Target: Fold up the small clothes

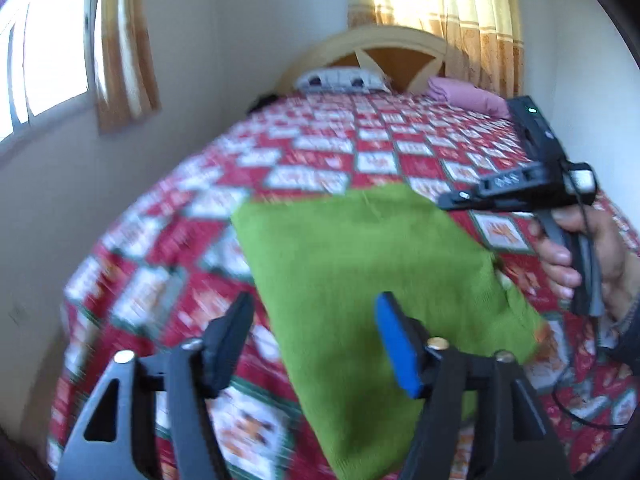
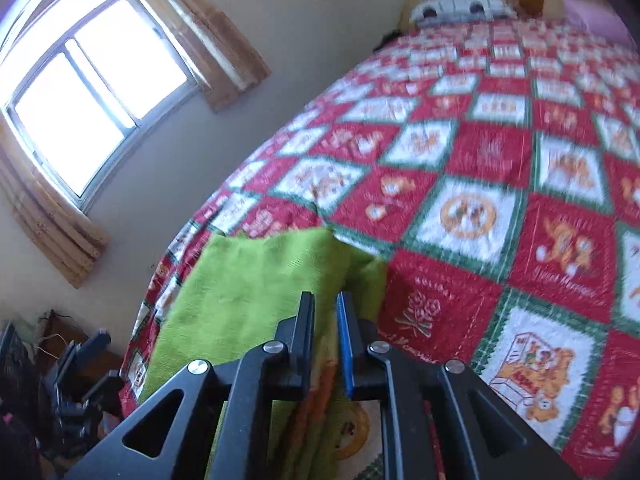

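A green knitted garment (image 1: 360, 280) lies flat on the red, white and green patterned bedspread (image 1: 320, 152). My left gripper (image 1: 316, 328) is open above its near left part, with nothing between the fingers. My right gripper (image 2: 325, 320) hovers at the garment's right edge (image 2: 256, 280), its jaws a narrow gap apart with nothing gripped. In the left wrist view the right gripper (image 1: 452, 200) is held in a hand over the garment's far right corner. Both views are blurred by motion.
A grey pillow (image 1: 340, 79) and a pink pillow (image 1: 468, 94) lie at the headboard (image 1: 380, 46). A curtained window (image 2: 92, 92) is on the left wall. Dark clutter (image 2: 60, 384) stands on the floor beside the bed.
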`<action>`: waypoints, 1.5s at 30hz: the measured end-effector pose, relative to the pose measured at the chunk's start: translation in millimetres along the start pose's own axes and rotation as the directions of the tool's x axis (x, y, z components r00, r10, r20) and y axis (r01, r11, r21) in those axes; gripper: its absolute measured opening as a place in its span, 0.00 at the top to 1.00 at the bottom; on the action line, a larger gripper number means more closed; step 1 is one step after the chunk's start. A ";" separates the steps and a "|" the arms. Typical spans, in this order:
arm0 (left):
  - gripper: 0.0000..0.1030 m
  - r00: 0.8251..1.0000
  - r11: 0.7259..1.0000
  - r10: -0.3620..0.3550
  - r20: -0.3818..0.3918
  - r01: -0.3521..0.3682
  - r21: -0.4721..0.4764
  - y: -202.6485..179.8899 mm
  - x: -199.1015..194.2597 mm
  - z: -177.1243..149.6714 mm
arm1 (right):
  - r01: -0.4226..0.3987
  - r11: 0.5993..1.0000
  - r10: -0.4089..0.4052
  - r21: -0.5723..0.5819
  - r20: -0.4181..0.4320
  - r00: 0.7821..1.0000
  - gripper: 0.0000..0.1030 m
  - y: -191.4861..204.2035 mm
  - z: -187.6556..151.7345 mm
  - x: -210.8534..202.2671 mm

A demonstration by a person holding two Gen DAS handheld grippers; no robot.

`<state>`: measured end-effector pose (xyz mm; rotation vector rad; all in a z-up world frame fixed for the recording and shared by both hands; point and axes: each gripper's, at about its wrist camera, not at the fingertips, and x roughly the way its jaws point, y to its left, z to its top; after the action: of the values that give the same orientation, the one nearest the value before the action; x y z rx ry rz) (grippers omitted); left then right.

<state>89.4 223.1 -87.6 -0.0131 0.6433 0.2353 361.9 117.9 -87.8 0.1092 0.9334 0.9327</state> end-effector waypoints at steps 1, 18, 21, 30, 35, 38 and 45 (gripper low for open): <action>0.27 1.000 1.000 0.017 0.015 -0.017 0.004 1.8 -0.6 3.2 | -0.015 1.000 0.015 -0.013 0.011 1.000 0.87 6.7 -0.2 -5.0; 0.21 0.994 0.997 0.071 -0.083 -0.073 -0.022 11.1 72.3 -9.3 | -0.097 0.983 0.069 -0.155 -0.175 0.982 0.76 44.3 -56.0 25.3; 0.13 0.994 0.995 0.076 -0.082 -0.081 -0.056 13.5 75.2 -12.4 | -0.105 0.984 0.080 -0.143 -0.171 0.982 0.76 40.7 -58.4 24.1; 0.09 0.992 0.991 0.100 -0.081 -0.107 -0.085 11.9 76.6 -15.7 | -0.079 0.987 0.061 -0.141 -0.122 0.991 0.77 38.1 -67.7 26.6; 0.09 0.991 0.990 0.097 -0.095 -0.106 -0.096 12.9 75.6 -14.9 | -0.055 0.990 0.041 -0.129 -0.109 0.993 0.77 39.8 -68.5 26.8; 0.07 0.990 0.989 0.100 -0.101 -0.110 -0.096 11.9 71.2 -14.2 | -0.044 0.994 0.033 -0.101 -0.106 0.994 0.76 40.6 -68.2 24.9; 0.01 0.990 0.993 0.086 -0.113 -0.095 -0.076 10.2 57.6 -12.6 | -0.006 0.997 -0.002 -0.072 -0.097 0.995 0.44 55.1 -68.7 9.0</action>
<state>124.3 244.3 -131.4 -0.0760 0.7443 0.3500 279.0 138.3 -111.0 0.0027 0.9884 0.9795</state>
